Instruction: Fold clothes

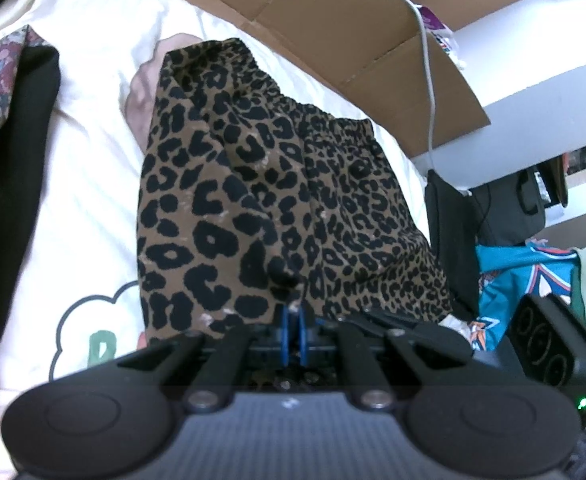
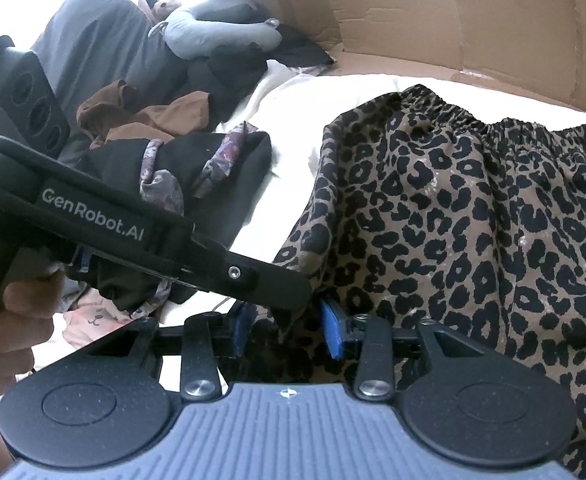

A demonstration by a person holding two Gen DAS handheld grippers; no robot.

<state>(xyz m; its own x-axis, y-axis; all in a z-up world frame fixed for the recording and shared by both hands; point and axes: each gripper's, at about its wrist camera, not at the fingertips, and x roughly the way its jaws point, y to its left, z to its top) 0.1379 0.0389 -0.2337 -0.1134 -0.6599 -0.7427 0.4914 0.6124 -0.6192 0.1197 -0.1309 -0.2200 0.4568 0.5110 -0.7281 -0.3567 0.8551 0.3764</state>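
The leopard skirt (image 1: 277, 200) lay on the white sheet (image 1: 85, 152) of the bed, its elastic waistband toward the cardboard (image 1: 333, 28) at the far side, with a black garment (image 2: 197, 184) beside it. The left gripper (image 1: 296, 332) was pinched together on a bunched fold at the skirt's near edge. The right gripper (image 2: 289, 330) stood apart with its blue pads (image 2: 330, 330) either side of that same fold, not pressing it, and just beside the left gripper's tip.
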